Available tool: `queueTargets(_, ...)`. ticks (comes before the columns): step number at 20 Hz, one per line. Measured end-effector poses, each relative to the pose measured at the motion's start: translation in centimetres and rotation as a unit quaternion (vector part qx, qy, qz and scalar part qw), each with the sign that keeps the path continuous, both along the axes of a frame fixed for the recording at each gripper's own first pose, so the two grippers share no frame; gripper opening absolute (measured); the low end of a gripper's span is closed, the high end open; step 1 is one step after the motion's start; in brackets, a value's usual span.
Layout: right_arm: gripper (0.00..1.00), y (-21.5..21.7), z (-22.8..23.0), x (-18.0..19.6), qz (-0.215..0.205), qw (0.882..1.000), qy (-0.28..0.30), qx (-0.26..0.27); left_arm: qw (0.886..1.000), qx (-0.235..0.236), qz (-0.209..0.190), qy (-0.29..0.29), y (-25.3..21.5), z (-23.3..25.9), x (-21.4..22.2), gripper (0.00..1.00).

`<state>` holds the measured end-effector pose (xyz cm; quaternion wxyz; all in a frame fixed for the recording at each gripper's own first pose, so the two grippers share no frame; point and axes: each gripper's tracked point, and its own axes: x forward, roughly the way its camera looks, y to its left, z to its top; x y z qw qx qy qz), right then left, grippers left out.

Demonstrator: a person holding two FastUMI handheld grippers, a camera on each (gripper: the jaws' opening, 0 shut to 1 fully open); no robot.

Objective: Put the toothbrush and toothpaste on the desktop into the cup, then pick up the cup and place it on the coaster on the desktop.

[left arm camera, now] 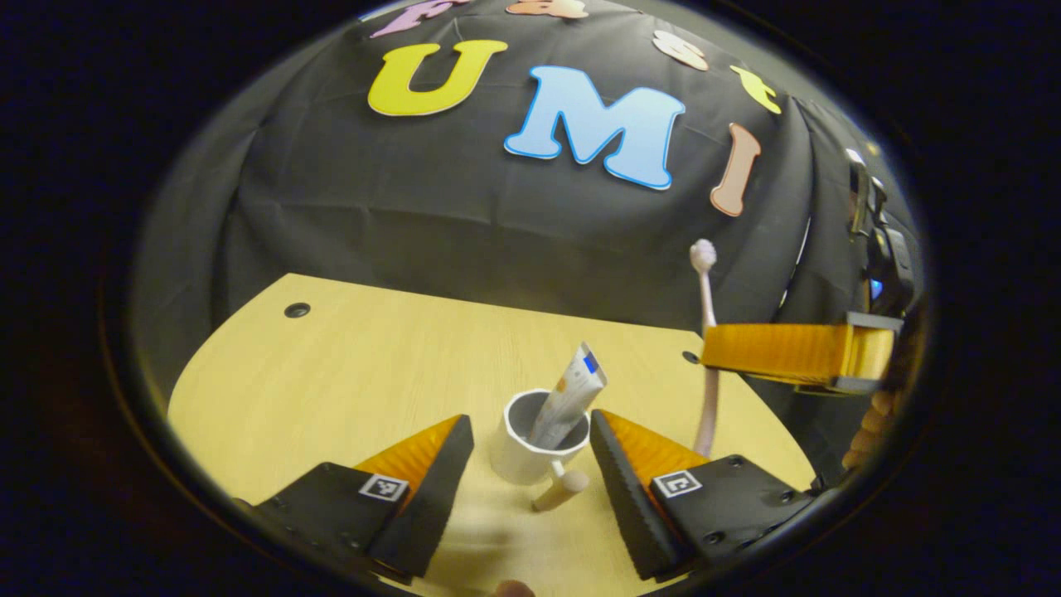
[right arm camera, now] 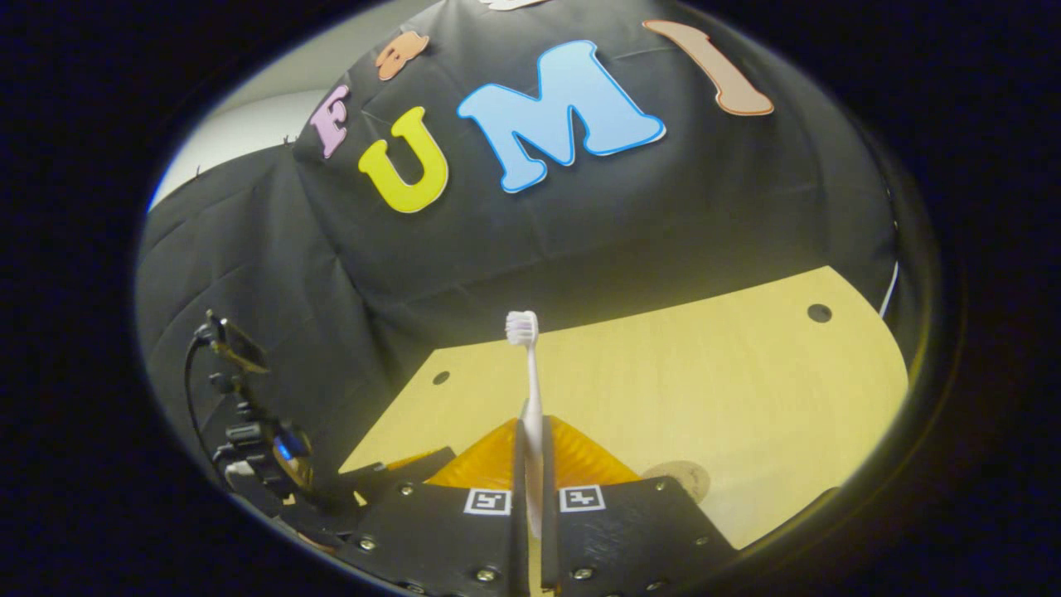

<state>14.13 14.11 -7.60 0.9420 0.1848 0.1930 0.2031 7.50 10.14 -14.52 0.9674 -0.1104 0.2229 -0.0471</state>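
A white cup (left arm camera: pixel 524 458) with a wooden handle (left arm camera: pixel 562 490) stands on the wooden desktop (left arm camera: pixel 365 373). The toothpaste tube (left arm camera: pixel 572 395) leans inside it, sticking out of the rim. My left gripper (left arm camera: pixel 530 423) is open, one finger on each side of the cup, not touching it. To the right, above the table, my right gripper (left arm camera: pixel 792 352) is shut on the white toothbrush (left arm camera: pixel 706 332), held upright with the bristles on top. In the right gripper view the toothbrush (right arm camera: pixel 530 381) rises from between the closed fingers of the right gripper (right arm camera: pixel 530 435). A round coaster (right arm camera: pixel 686 478) peeks out beside them.
The desktop (right arm camera: pixel 704 373) has small cable holes (left arm camera: pixel 297 310) (right arm camera: pixel 819 313) near its far corners. Black cloth hangs behind the far edge. The left gripper's body and cables (right arm camera: pixel 249 439) sit low at the left of the right gripper view.
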Motion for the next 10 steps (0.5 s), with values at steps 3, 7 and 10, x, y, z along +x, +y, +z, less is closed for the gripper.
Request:
queueTargets(3,0.07,1.3,0.5,1.5,0.006,1.000,-0.013,0.014,1.000,0.001,-0.001,0.010,0.1,-0.5,-1.5,0.94)
queueTargets(7,0.07,3.9,2.2,3.1,0.033,0.998,-0.053,0.030,0.999,-0.017,0.002,0.034,0.1,-2.0,-3.4,0.94)
queueTargets(10,0.06,5.9,3.1,4.5,0.049,0.995,-0.080,0.034,0.998,-0.026,0.012,0.055,1.2,-3.4,-4.5,0.97)
